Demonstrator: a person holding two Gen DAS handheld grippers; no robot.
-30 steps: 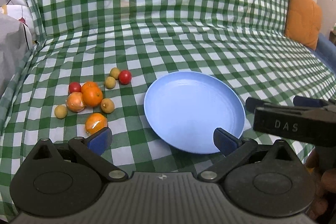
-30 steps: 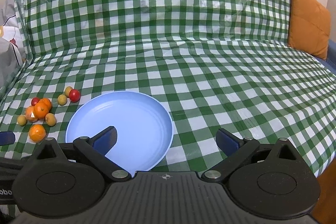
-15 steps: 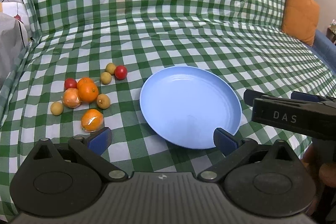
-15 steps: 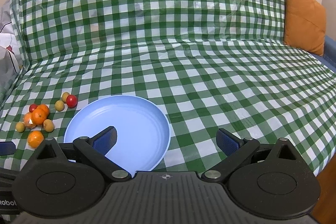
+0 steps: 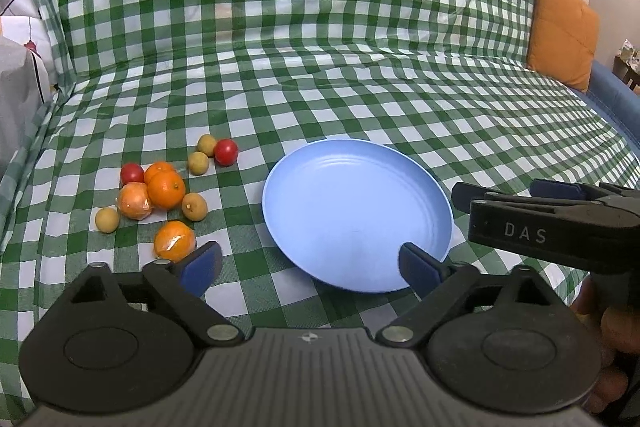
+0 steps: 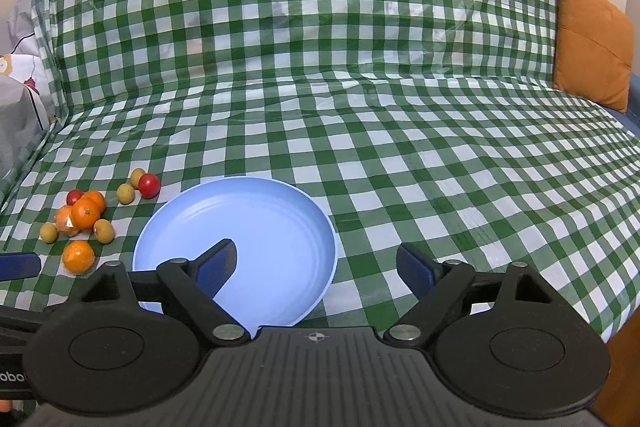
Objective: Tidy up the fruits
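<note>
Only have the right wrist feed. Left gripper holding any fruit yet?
Observer: No. The left gripper has nothing between its jaws, and they are closing.
Operator: Closest fruit to it?
Observer: The nearest orange, which shows just beyond the left finger's pad.
Operator: Is my gripper visible from there?
Observer: Yes. The right gripper shows side-on beside the right rim of the blue plate, lettered DAS. Its jaws are closing on nothing.

Sofa's covered in a green checked cloth [image 5: 360, 99]. Blue plate [image 5: 356, 211] sits near the front edge, small pile of fruits [image 5: 160, 193] toward the left end, orange cushion [image 5: 562, 27] at the right end.
</note>
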